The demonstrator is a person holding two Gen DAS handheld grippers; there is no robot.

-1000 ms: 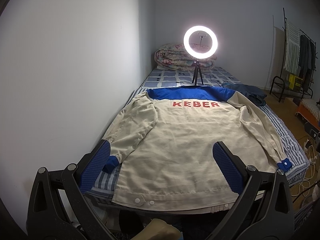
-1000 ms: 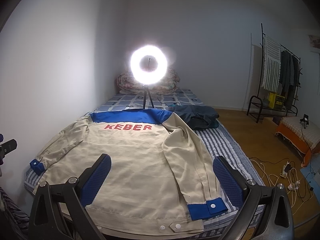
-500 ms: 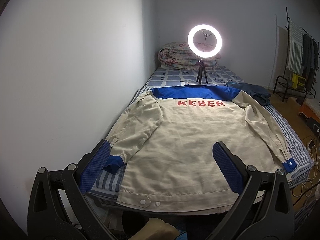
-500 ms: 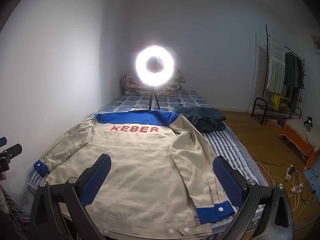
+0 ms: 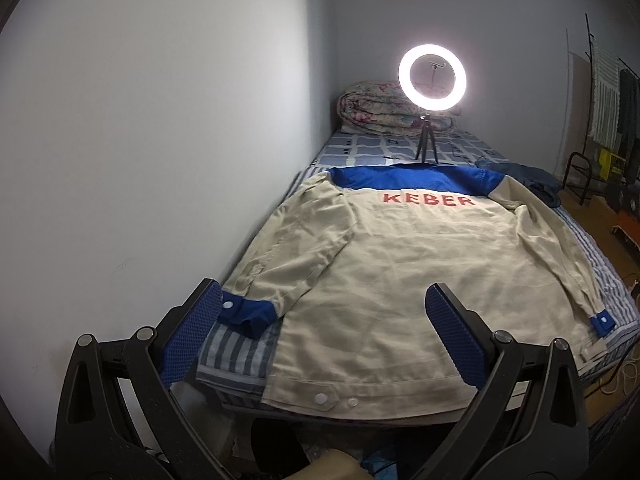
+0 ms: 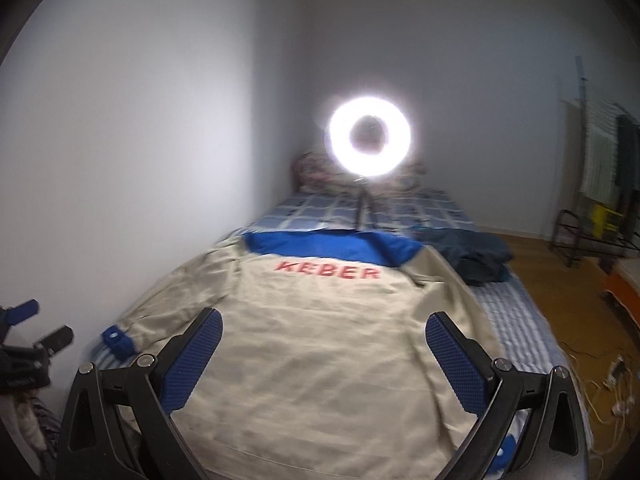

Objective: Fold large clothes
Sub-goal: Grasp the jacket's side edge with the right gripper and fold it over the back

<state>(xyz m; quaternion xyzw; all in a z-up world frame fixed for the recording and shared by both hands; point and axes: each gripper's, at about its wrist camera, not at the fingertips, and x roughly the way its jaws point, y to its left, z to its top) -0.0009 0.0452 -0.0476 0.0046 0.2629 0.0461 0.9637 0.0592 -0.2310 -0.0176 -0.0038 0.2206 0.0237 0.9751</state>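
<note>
A beige jacket [image 5: 420,280] with a blue yoke and red letters KEBER lies flat, back up, on the bed; it also shows in the right wrist view [image 6: 320,340]. Its sleeves lie along its sides, with blue cuffs at the left [image 5: 248,314] and right [image 5: 603,322]. My left gripper [image 5: 324,340] is open and empty above the hem's left corner, near the left cuff. My right gripper [image 6: 324,364] is open and empty above the lower back of the jacket. The left gripper shows at the left edge of the right wrist view [image 6: 24,344].
The bed [image 5: 400,148] runs along the white wall on the left. A lit ring light on a small tripod [image 5: 432,80] stands behind the jacket, a rolled quilt [image 5: 376,112] beyond it. A dark garment [image 6: 472,256] lies at the right. A clothes rack [image 6: 600,200] and floor cables [image 6: 600,372] are right of the bed.
Both grippers have moved forward over the jacket's hem. The right wrist view has swung left, with motion blur. Both stay open and empty.
</note>
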